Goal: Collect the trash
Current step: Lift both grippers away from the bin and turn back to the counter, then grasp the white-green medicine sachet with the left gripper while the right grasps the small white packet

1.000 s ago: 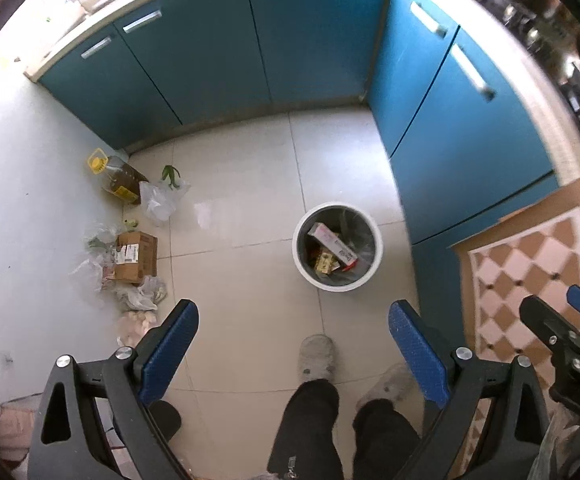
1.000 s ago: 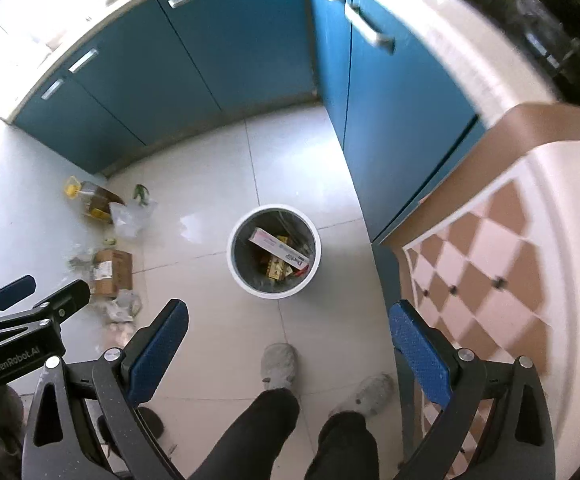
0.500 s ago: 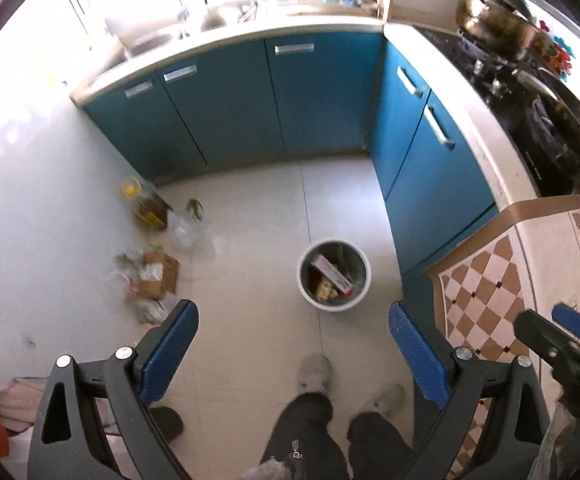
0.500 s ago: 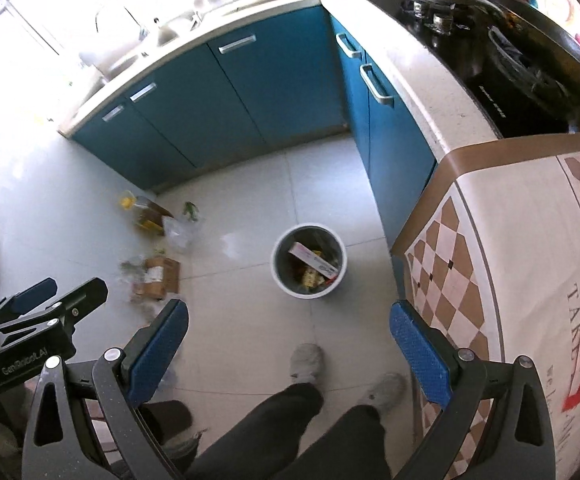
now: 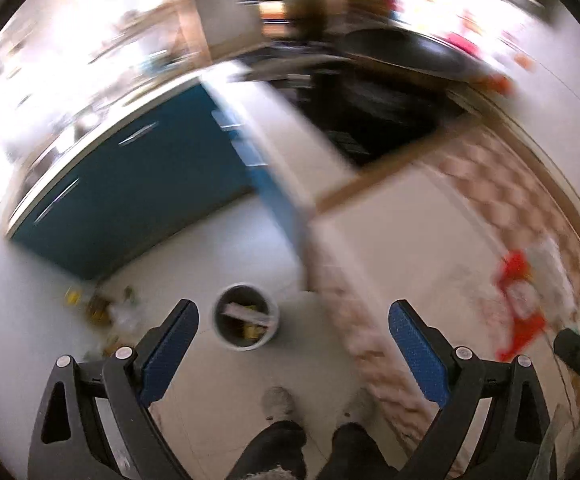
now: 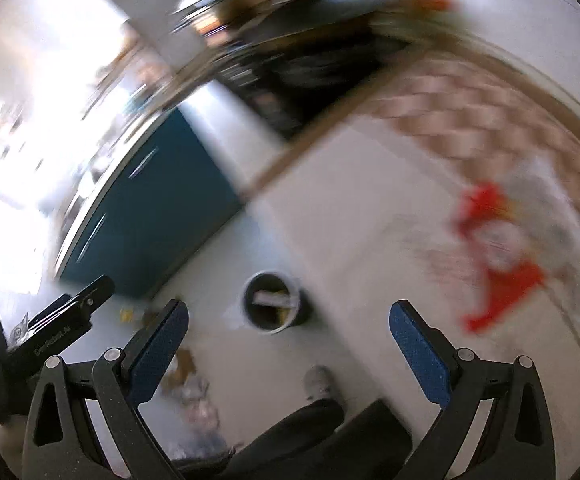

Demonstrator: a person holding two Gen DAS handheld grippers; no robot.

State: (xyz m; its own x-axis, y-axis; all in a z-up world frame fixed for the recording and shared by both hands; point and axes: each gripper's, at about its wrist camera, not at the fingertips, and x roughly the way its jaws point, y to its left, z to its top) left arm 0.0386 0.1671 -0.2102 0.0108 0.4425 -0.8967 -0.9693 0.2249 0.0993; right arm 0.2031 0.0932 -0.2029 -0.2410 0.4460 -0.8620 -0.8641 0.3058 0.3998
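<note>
Both views are blurred by motion. A white round bin [image 5: 246, 322] stands on the tiled floor far below, with cartons inside; it also shows in the right wrist view [image 6: 272, 306]. A red and white wrapper [image 5: 520, 304] lies on the checked tabletop at the right, also seen in the right wrist view [image 6: 494, 256]. My left gripper [image 5: 294, 354] is open and empty, high above the floor. My right gripper [image 6: 290, 350] is open and empty too.
Blue cabinets [image 5: 138, 188] line the back and side. Loose rubbish, a bottle and bags [image 5: 102, 308] lie on the floor by the left wall. A dark hob with pans [image 5: 370, 92] sits on the counter. The person's legs and slippers [image 5: 278, 404] are below.
Both grippers have risen and swung right, so the bin looks smaller and the checked tabletop with the red wrapper has come into view. Both stay open.
</note>
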